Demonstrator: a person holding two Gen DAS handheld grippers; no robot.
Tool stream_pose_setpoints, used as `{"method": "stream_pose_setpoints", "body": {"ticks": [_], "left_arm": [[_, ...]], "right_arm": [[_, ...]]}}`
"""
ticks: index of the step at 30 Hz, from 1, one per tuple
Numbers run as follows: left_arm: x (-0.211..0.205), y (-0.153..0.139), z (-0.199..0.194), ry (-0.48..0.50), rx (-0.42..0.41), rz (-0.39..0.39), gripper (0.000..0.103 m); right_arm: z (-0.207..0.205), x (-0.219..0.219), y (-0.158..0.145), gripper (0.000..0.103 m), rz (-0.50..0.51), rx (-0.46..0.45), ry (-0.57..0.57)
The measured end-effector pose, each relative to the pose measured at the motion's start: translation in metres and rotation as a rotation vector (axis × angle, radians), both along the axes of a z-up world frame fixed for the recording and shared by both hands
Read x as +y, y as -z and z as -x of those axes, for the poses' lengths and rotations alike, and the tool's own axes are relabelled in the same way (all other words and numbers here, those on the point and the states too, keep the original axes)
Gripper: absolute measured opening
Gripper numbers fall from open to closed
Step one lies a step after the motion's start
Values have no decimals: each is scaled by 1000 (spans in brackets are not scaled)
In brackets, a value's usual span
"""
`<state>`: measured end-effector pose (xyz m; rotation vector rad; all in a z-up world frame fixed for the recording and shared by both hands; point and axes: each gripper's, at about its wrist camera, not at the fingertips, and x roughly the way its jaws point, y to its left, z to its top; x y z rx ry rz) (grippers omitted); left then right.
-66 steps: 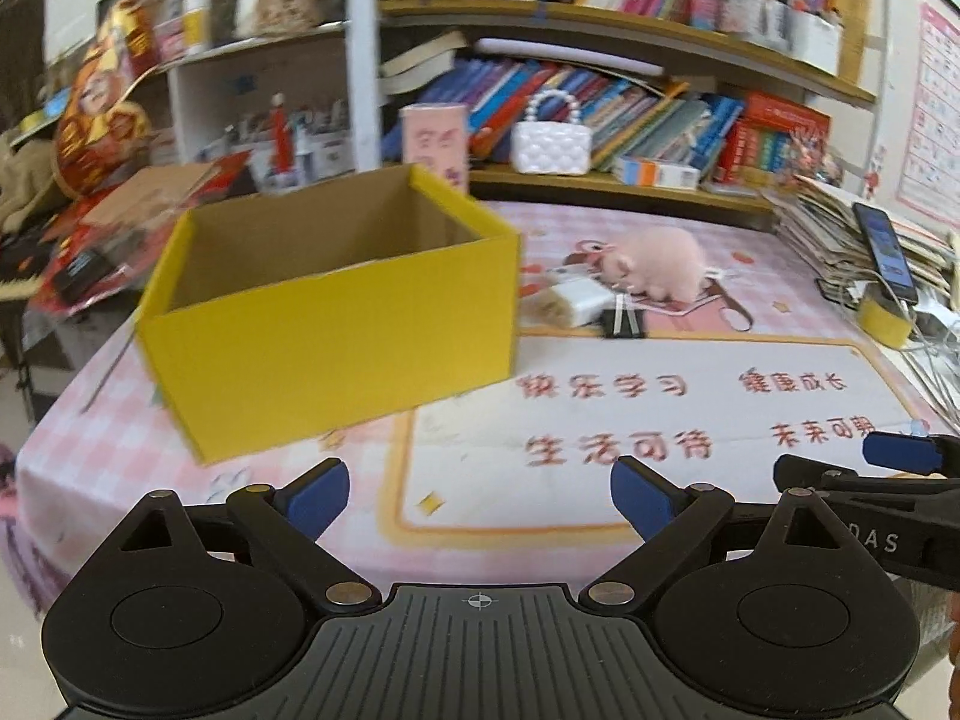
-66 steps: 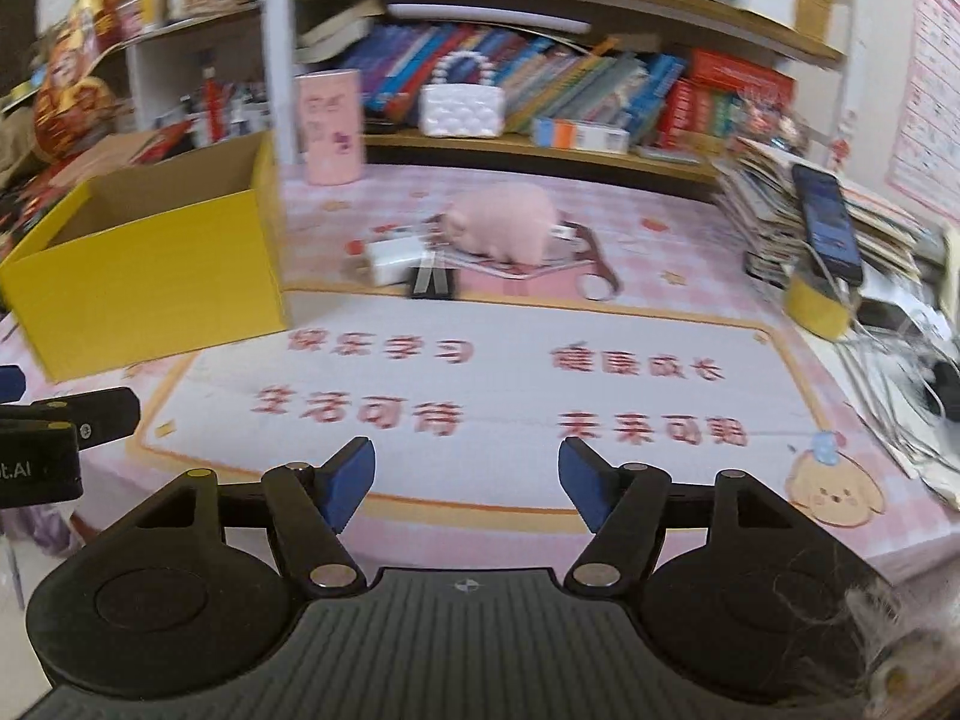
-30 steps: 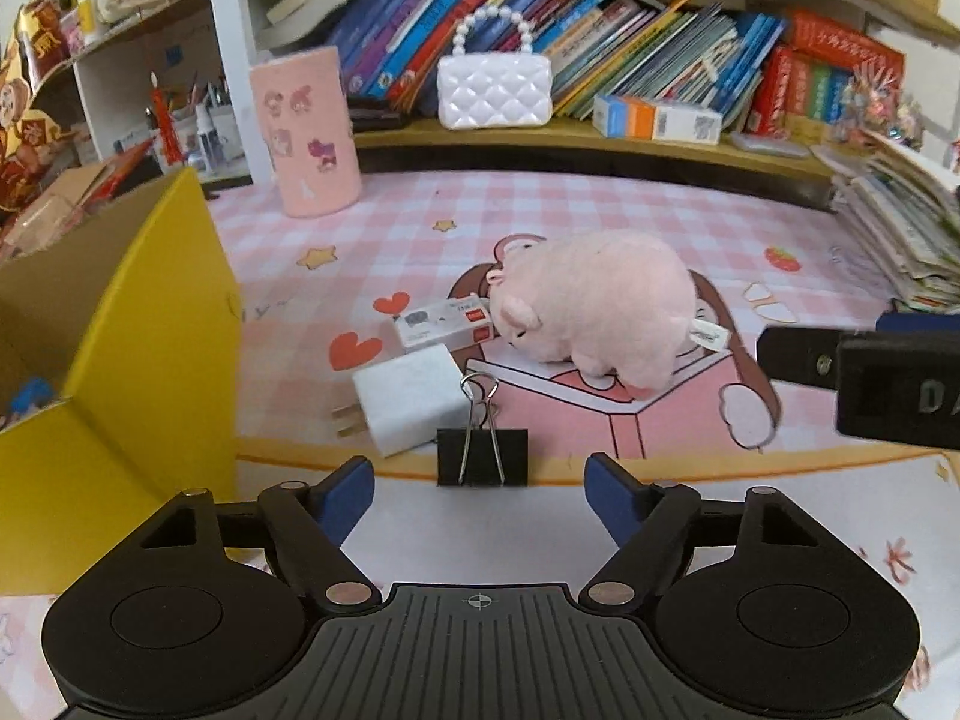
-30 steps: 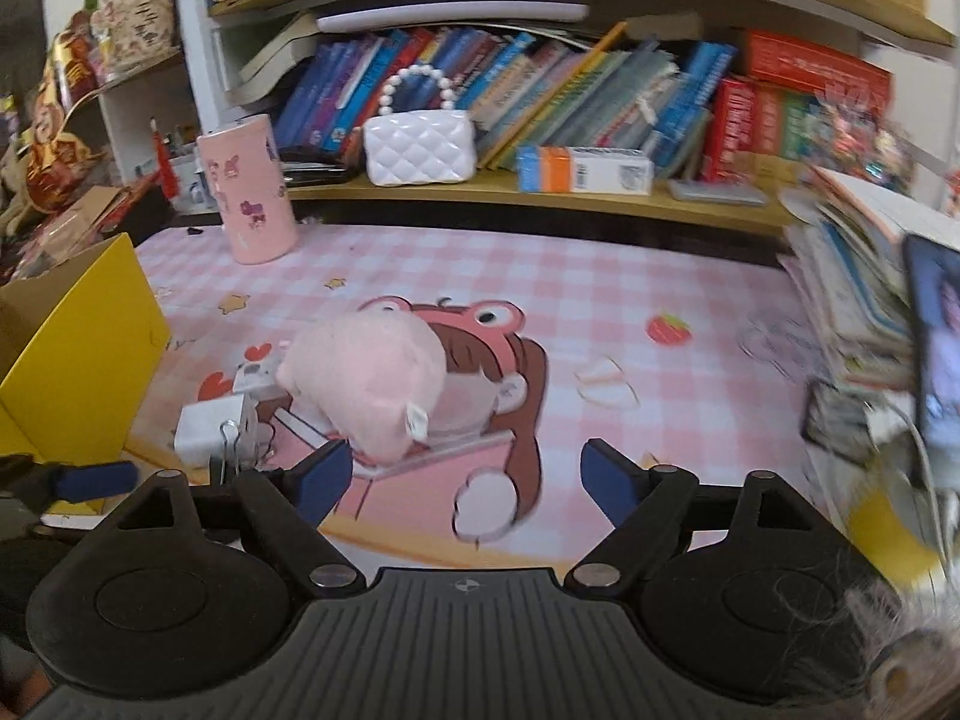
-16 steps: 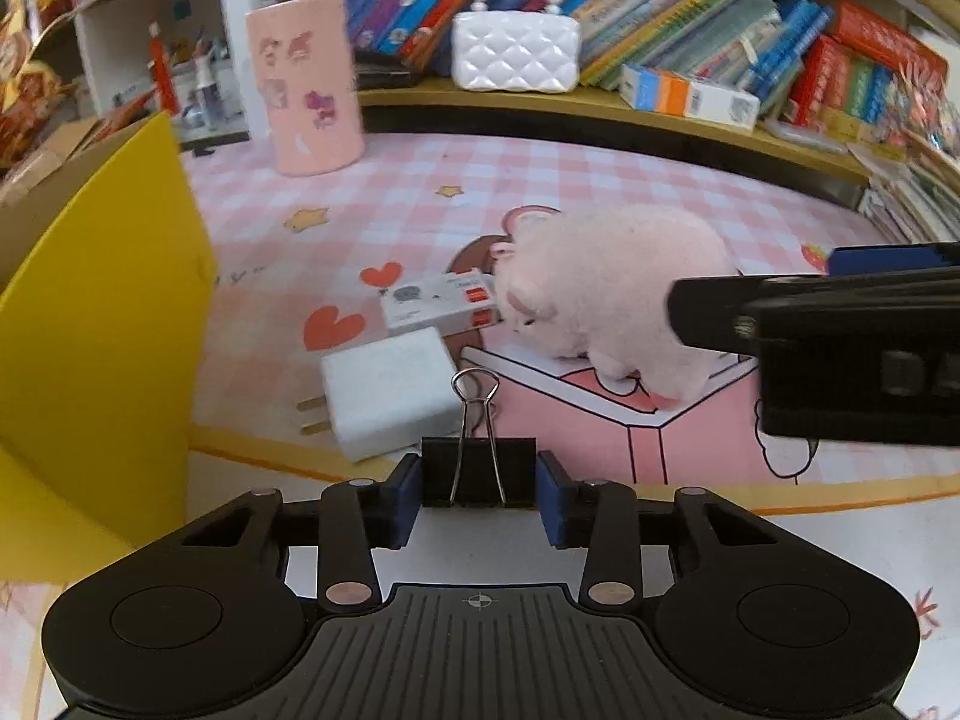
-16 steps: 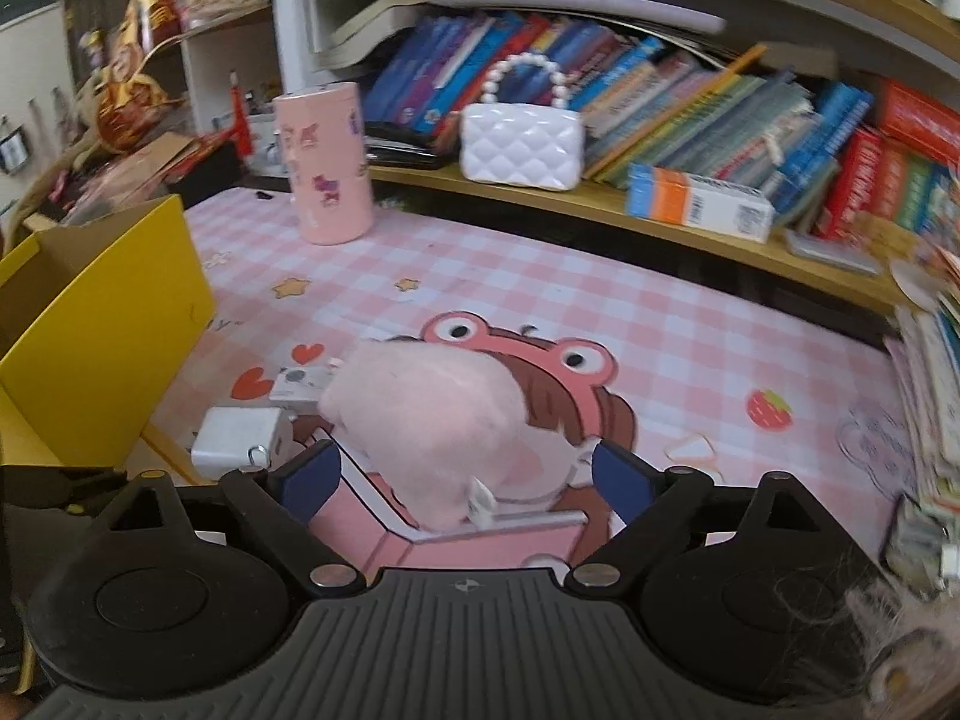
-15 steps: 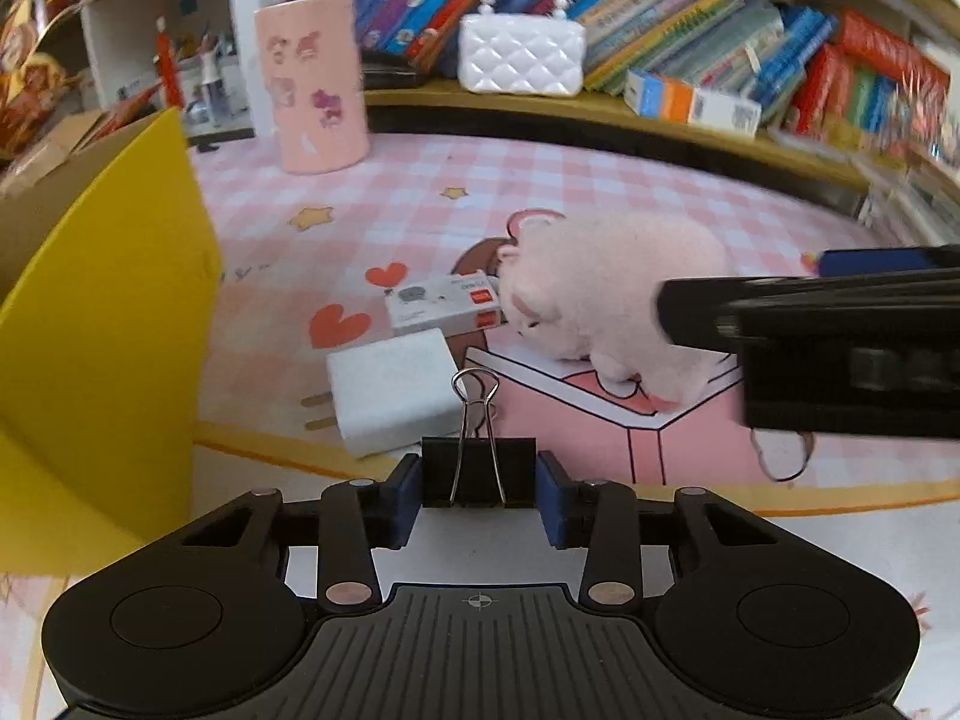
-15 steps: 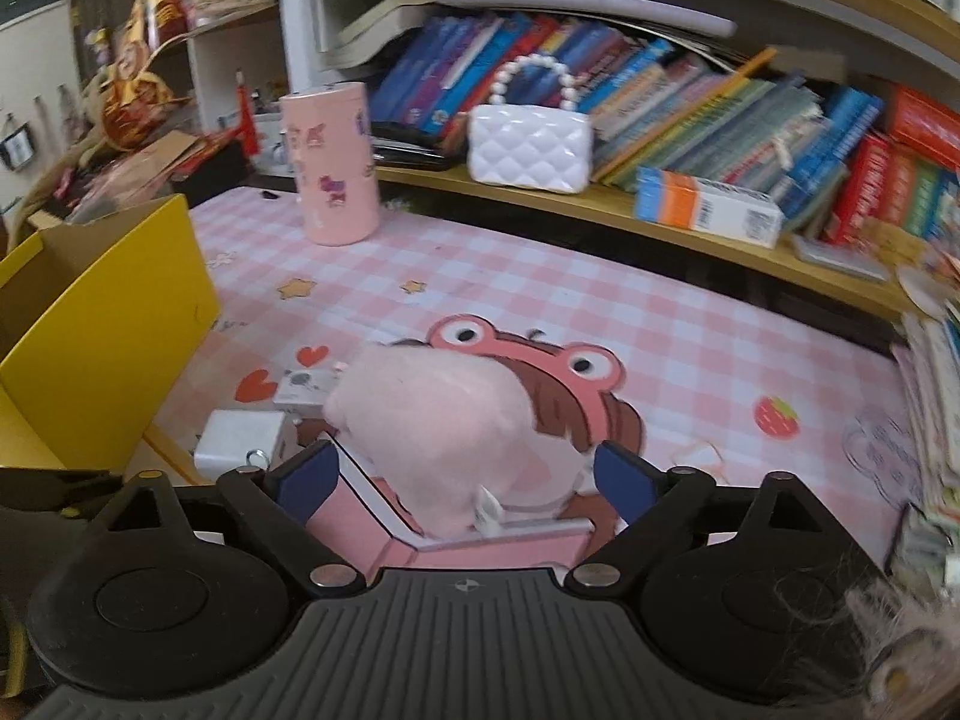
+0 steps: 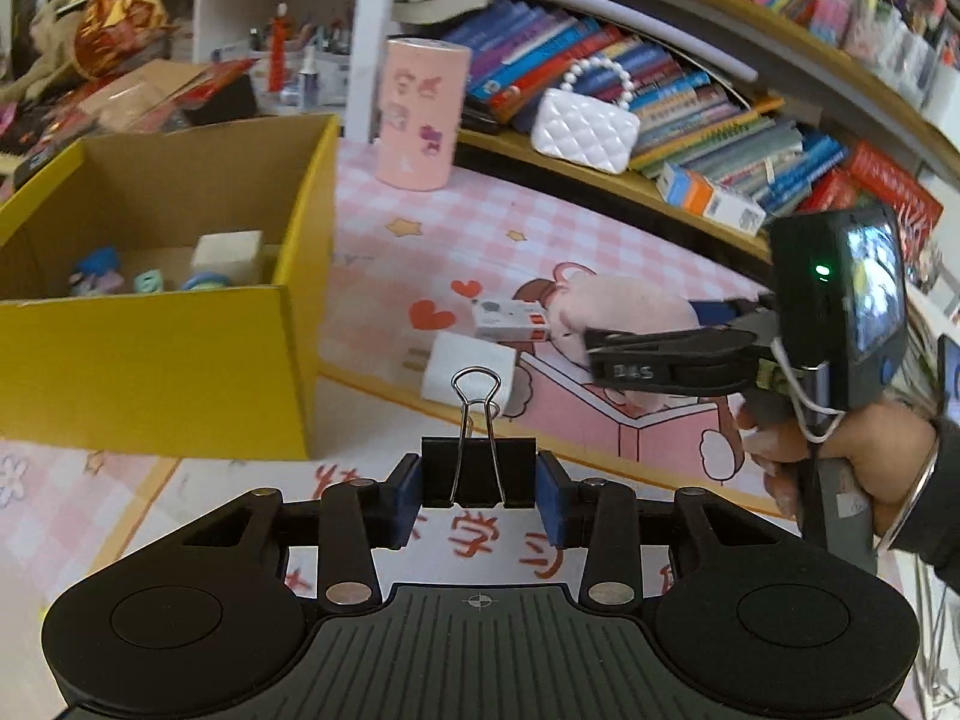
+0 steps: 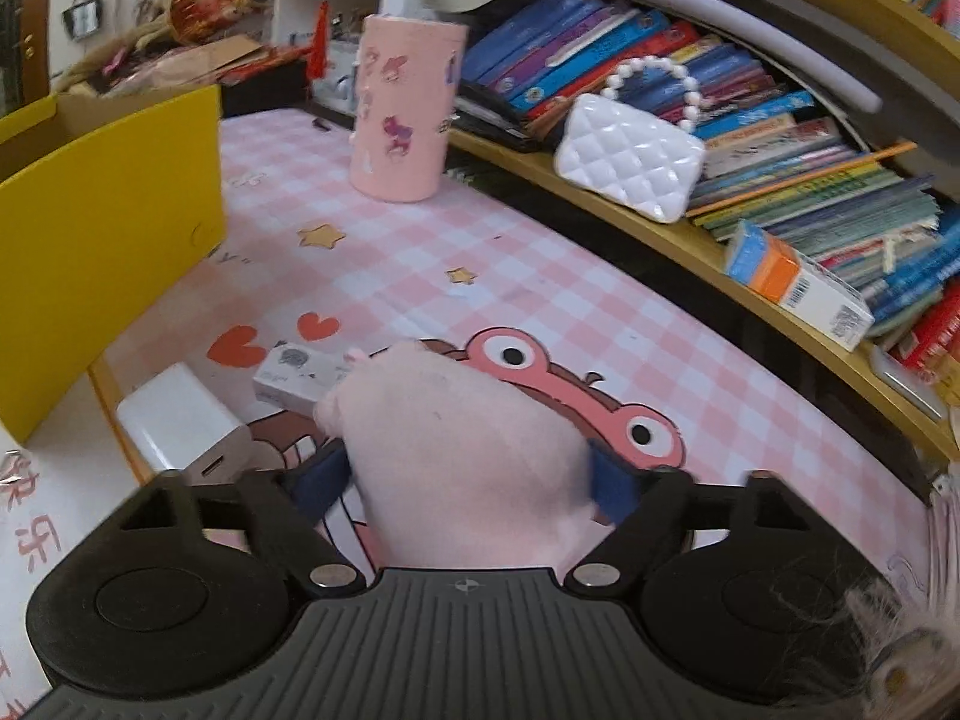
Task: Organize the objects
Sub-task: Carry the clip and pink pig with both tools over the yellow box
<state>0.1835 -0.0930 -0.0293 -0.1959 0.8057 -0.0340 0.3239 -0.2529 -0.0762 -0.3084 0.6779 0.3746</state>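
My left gripper (image 9: 478,495) is shut on a black binder clip (image 9: 478,471) and holds it above the mat, right of the open yellow box (image 9: 150,324). The box holds several small items. My right gripper (image 10: 468,483) is shut on the pink plush pig (image 10: 462,450); it also shows in the left wrist view (image 9: 624,312) with the pig between its fingers. A white charger (image 9: 468,369) and a small white card box (image 9: 510,321) lie on the pink mat between box and pig.
A pink cup (image 9: 420,114) stands behind the yellow box. A white quilted purse (image 10: 630,156) and rows of books (image 10: 810,180) fill the low shelf at the back. The pink checked tablecloth (image 10: 480,264) lies under everything.
My left gripper has lifted the binder clip off the mat and now looks down into the yellow box. My right gripper has closed on the plush pig.
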Motion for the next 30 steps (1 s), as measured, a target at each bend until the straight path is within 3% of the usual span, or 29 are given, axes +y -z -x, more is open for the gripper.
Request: {"method": "stream_pose_setpoints", "body": {"ticks": [3, 14, 22, 30], "left_arm": [[5, -4, 7, 3, -14, -4, 38], [26, -10, 33, 40, -71, -46, 38], [64, -7, 56, 75, -66, -44, 38], [119, -9, 86, 76, -68, -24, 38]], "right_arm": [[7, -9, -7, 69, -48, 29, 29], [100, -23, -47, 68, -206, 75, 223], [161, 17, -54, 69, -262, 137, 237], [202, 79, -48, 69, -231, 188, 207]]}}
